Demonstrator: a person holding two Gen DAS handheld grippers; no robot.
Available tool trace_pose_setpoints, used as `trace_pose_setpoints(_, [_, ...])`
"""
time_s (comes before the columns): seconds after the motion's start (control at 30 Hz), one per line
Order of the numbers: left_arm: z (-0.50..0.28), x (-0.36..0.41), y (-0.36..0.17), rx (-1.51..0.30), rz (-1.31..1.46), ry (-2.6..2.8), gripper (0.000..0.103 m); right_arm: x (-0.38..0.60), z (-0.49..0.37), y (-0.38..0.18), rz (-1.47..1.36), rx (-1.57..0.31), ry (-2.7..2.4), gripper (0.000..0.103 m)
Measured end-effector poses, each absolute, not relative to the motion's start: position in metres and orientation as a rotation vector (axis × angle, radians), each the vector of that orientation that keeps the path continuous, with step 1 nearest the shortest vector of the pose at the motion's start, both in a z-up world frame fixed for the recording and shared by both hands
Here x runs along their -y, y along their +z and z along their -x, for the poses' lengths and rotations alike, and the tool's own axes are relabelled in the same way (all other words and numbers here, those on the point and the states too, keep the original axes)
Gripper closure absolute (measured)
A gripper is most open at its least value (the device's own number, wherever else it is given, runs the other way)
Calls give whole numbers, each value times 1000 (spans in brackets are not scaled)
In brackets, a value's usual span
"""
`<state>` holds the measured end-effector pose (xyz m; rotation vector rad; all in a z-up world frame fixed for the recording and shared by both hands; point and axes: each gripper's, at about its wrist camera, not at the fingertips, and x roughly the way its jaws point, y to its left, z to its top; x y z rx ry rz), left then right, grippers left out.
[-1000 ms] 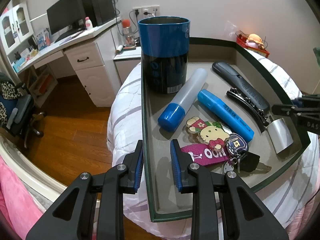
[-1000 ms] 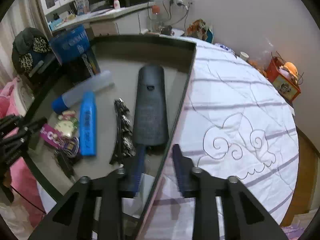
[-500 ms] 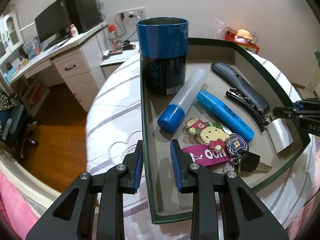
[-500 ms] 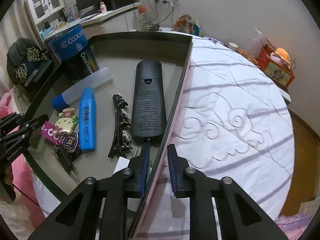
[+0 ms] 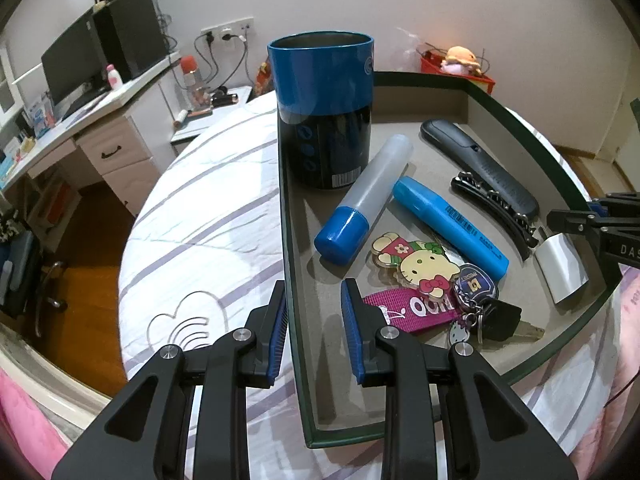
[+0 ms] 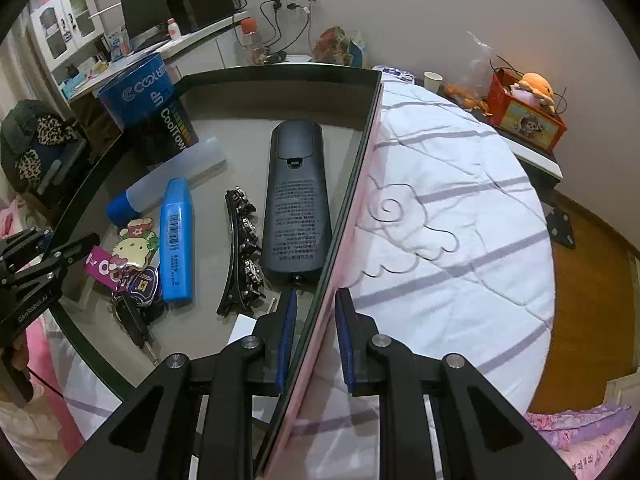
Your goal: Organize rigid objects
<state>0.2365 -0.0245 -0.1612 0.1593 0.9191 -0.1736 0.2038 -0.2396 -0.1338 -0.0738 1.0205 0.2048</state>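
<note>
A shallow tray with a dark green rim is held up over a bed by both grippers. My left gripper is shut on its left wall; my right gripper is shut on its right wall. On the tray stand or lie a blue and black can, a clear tube with a blue cap, a blue highlighter, a black hair clip, a black remote, a cartoon-cat keychain with keys and a silver metal piece.
Under the tray lies a white quilt with purple stripes. A white desk with a monitor stands at the far left, a chair on the wooden floor beside it. A red box with a plush toy sits beyond the bed.
The tray and both grippers have moved together across the room; more of the quilt now lies beneath them and the desk has slid leftward in the views. The things on the tray have not shifted.
</note>
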Motion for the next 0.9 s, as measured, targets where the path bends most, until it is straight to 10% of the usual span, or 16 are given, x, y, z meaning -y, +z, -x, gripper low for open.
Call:
trace_pose_setpoints(0.37, [-232,18,-160,-914,-112,-218,72,247,-195,-130,19,-978,212,80])
trace_pose_setpoints(0.5, [-216,5,-150,-864,-94,-207,42,253,-177,-119,-34,-908,230,46])
trace_pose_setpoints(0.9, [-195,-11,-142,-842,-50,-205,19,257,-135,-113,-113,-787,232,23])
